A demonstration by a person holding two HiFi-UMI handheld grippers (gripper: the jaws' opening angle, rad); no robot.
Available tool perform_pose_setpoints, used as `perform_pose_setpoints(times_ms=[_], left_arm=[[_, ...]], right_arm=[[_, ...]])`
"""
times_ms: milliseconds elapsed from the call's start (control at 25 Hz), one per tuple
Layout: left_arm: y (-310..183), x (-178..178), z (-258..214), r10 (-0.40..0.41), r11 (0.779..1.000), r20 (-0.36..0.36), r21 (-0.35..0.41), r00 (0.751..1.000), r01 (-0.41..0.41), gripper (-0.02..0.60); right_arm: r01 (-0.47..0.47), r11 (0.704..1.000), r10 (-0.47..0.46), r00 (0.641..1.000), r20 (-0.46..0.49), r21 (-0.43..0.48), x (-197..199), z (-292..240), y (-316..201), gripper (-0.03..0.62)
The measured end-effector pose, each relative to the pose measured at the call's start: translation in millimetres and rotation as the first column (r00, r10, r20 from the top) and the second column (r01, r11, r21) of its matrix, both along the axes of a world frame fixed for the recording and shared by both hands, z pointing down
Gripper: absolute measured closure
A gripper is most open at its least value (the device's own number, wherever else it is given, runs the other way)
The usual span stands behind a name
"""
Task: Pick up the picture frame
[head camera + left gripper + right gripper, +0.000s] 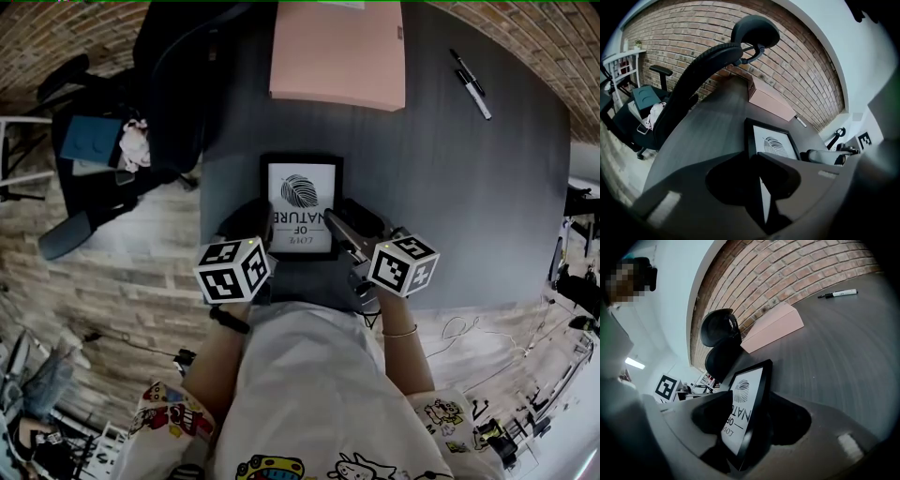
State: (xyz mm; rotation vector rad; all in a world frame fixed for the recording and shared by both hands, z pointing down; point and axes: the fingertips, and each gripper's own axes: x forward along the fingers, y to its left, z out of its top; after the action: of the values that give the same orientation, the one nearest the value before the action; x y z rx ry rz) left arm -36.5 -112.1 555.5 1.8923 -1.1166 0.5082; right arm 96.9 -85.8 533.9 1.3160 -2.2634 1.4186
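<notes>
Black frame (302, 202), in left claw (249, 221), right claw (345, 228)

Brick wall (693, 42), chair (708, 70), seemingly wooden floor (122, 281)

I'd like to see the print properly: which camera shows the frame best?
The head view: it looks down on nearly the whole frame, print face-on though upside down. The left gripper view shows the frame slanting away, its near edge between the jaws. The right gripper view shows the frame tilted, partly hidden by a jaw.
</notes>
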Motion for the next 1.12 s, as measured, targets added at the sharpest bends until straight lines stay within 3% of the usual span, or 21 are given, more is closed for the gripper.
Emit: perform_pose_setpoints(times_ms=[440,640,880,1120], left_arm=[[-0.3,-0.3,1.2,0.001,0.999,-0.054,-0.036,0.999,-0.003,0.497],[0.4,-0.9,1.5,0.004,0.999,-0.068,-0.046,0.998,-0.007,0.497],[0.3,-1.0,1.1,0.007,0.998,-0.088,-0.063,0.996,-0.013,0.497],[0.2,0.2,0.8,0.009,0.997,-0.104,-0.076,0.995,-0.017,0.497]], right_arm=[[-0.017,0.995,0.030,0.990,0.139,-0.095,2.9,5.7,2.1,0.359],[0.045,0.986,-0.005,0.970,0.242,-0.162,-5.5,7.6,4.6,0.359],[0.152,0.957,-0.033,0.902,0.430,-0.247,-20.4,1.1,6.2,0.395],[0.246,0.945,-0.079,0.813,0.577,-0.217,-25.6,-11.6,-0.1,0.413]])
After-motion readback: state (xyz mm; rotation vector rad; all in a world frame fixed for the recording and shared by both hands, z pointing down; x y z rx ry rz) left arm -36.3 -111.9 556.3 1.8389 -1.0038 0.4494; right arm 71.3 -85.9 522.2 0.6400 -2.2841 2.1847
